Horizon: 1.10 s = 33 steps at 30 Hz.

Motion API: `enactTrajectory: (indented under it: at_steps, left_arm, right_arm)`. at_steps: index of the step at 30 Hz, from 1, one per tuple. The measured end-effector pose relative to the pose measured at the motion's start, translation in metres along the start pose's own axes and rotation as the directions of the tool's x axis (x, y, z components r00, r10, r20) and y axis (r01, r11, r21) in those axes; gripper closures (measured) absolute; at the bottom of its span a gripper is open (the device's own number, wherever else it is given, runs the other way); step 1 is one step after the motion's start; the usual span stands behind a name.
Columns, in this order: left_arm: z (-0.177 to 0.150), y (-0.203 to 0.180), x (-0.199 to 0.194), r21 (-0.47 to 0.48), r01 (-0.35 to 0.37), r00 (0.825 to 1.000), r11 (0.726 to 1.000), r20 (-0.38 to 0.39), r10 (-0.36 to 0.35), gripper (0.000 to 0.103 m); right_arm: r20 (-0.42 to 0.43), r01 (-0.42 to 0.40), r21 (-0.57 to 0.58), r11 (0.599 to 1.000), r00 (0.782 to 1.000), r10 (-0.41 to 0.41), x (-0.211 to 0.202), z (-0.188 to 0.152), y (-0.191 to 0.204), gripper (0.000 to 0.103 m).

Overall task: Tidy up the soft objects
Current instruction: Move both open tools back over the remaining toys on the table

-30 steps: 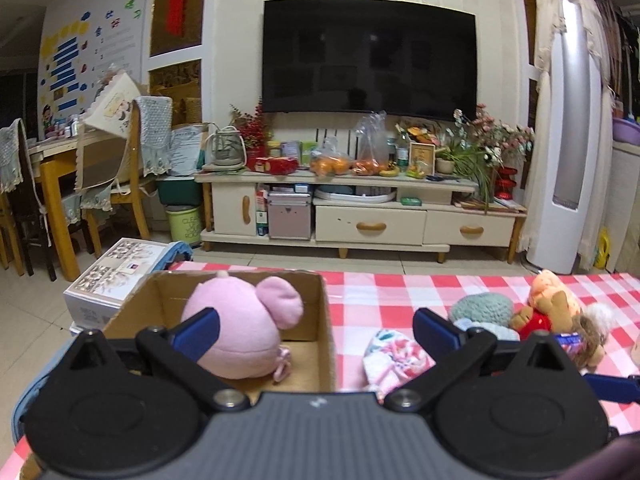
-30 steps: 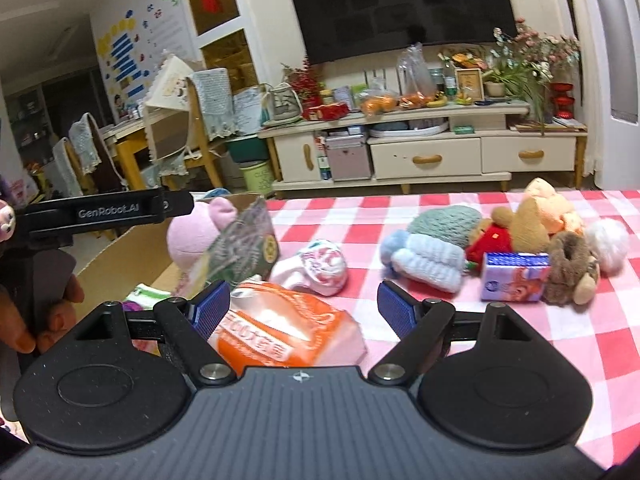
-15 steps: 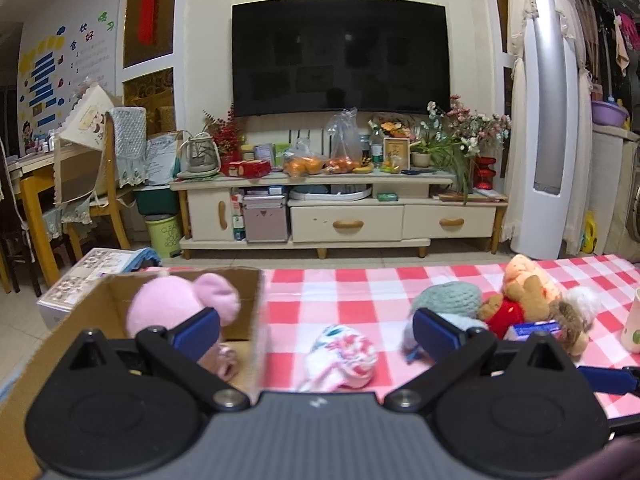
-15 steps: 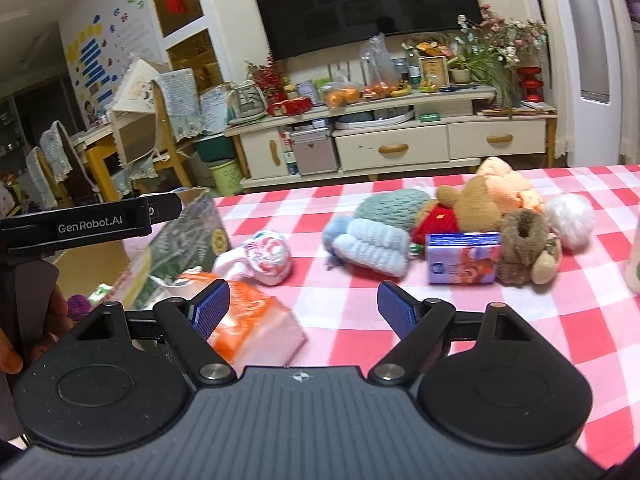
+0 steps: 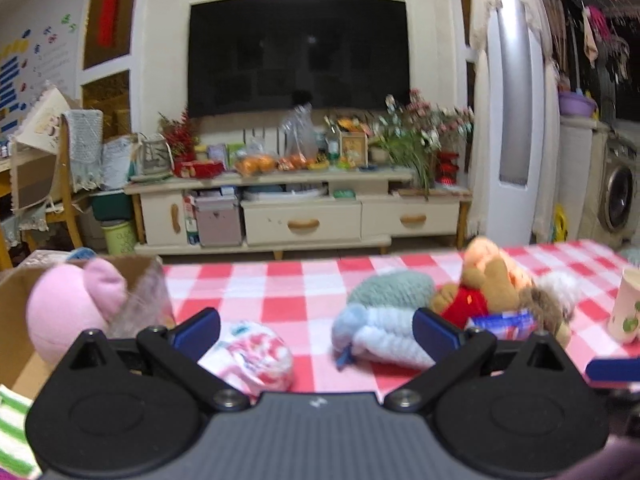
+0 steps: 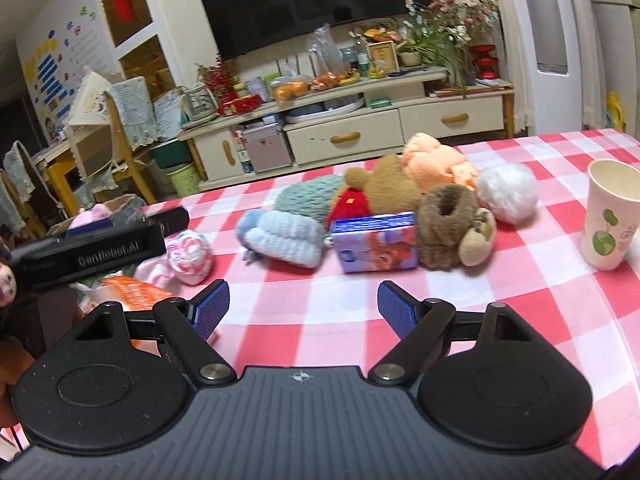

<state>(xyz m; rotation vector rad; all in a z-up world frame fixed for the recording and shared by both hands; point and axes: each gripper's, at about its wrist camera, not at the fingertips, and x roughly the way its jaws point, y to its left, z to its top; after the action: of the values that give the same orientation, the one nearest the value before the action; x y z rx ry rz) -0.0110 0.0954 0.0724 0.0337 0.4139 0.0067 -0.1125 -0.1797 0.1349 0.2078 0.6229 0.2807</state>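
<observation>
Checked tablecloth (image 6: 500,292): woven cloth, matt. Blue knitted hat (image 6: 286,236): ribbed yarn, soft. Brown plush bear (image 6: 390,188): short fuzzy pile. Tissue pack (image 6: 376,246): glossy plastic wrap. Cup (image 6: 610,216), at 3 o'clock: smooth matt paper. Cardboard box (image 5: 16,300): rough brown board.

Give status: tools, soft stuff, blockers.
Left tool and right tool open, empty. Pink plush in cardboard box; soft toy pile on table. Paper cup beside pile.
</observation>
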Motion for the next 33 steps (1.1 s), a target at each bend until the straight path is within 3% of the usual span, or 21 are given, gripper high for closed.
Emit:
enactTrajectory:
  at_steps: [4, 9, 14, 17, 19, 21, 25, 33]
  left_arm:
    - [-0.008, -0.013, 0.001, 0.091, -0.003, 1.0, 0.996, 0.008, 0.003, 0.001]
    - [-0.011, -0.029, -0.006, 0.182, 0.05, 0.998, 0.982, 0.033, -0.057, 0.001]
    - [-0.015, -0.034, -0.004, 0.265, 0.085, 0.996, 0.961, -0.003, -0.087, 0.002]
    - [-0.01, -0.028, -0.003, 0.247, 0.119, 0.993, 0.962, -0.052, -0.109, 0.001]
    - [-0.004, -0.022, -0.004, 0.186, 0.132, 0.991, 0.974, -0.061, -0.122, 0.001]
    - [0.004, -0.016, -0.008, 0.109, 0.155, 0.987, 0.982, -0.049, -0.15, 0.001]
    - [0.013, -0.017, -0.012, 0.059, 0.147, 0.989, 0.987, -0.016, -0.146, 0.001]
    - [0.019, -0.032, -0.009, 0.079, 0.08, 0.997, 0.994, -0.003, -0.08, 0.001]
  right_arm:
    - [-0.001, 0.031, 0.004, 1.0, 1.0, -0.031, -0.001, -0.002, -0.011, 0.001]
    - [-0.001, 0.058, 0.035, 0.998, 0.998, -0.058, 0.0, -0.003, -0.023, 0.001]
    - [0.008, 0.092, 0.048, 0.995, 0.996, -0.093, 0.003, -0.005, -0.029, 0.0]
    - [0.022, 0.124, 0.043, 0.991, 0.992, -0.125, 0.007, -0.005, -0.032, 0.0]
    - [0.026, 0.147, 0.038, 0.988, 0.989, -0.148, 0.009, -0.003, -0.037, 0.0]
    - [0.033, 0.164, 0.034, 0.986, 0.986, -0.165, 0.012, 0.0, -0.039, 0.0]
    - [0.032, 0.187, 0.041, 0.981, 0.982, -0.188, 0.02, 0.003, -0.042, 0.0]
    - [0.015, 0.174, 0.089, 0.981, 0.984, -0.176, 0.035, 0.011, -0.057, 0.0]
